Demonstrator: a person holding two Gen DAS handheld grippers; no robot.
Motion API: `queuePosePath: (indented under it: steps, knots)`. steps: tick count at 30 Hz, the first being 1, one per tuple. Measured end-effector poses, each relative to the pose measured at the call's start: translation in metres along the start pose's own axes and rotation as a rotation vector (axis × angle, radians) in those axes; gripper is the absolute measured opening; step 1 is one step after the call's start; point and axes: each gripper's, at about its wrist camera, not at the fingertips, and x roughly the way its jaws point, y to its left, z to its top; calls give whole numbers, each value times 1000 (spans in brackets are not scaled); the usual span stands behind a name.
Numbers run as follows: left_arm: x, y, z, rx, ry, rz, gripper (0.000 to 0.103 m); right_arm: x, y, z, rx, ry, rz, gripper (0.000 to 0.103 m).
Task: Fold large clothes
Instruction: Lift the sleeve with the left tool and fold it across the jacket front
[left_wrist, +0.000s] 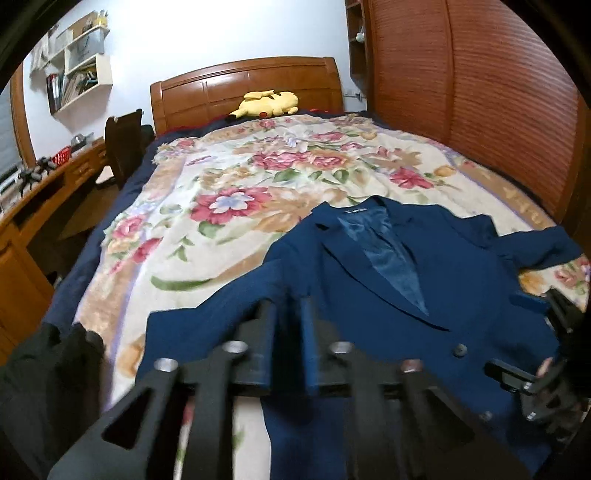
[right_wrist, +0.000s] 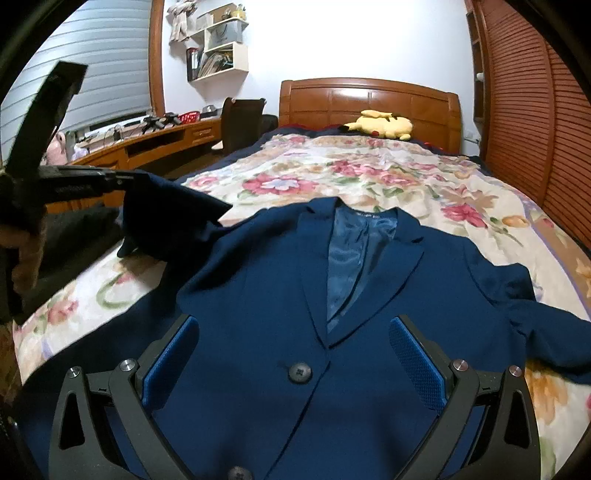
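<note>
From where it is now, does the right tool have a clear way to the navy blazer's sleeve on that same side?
Probably yes. The right tool hovers open over the navy blazer, and its sleeve lies flat on the floral blanket with nothing covering it.

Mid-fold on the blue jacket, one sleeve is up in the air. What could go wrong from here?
1. The raised sleeve hangs by its cuff at the tip of the left gripper; the grip is unclear, so it may drop crumpled.
2. The other sleeve lies bunched on the blanket; folding over it would trap creases.
3. The right gripper hovers open, so nothing pins the jacket.
</note>
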Motion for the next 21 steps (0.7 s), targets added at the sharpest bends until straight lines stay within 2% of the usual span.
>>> queuePosePath:
  steps: [1,2,4,5,10,21]
  knots:
    - [-8,3,-3,-1,-23,0,46,-1,0,-1,-3,3,2,102]
    - [-13,3,-5,2,-33,6,52,-2,0,-2,-6,5,5,102]
    - [-20,5,-8,6,-55,21,77,-4,-1,-3,-12,6,10,102]
    - [-24,8,-10,3,-70,32,80,-4,-3,0,-14,6,13,102]
    - [-18,31,-19,-23,-70,105,80,-3,-8,5,-17,6,28,102]
    - [67,98,-67,-143,94,203,80,14,0,5,-51,38,53,102]
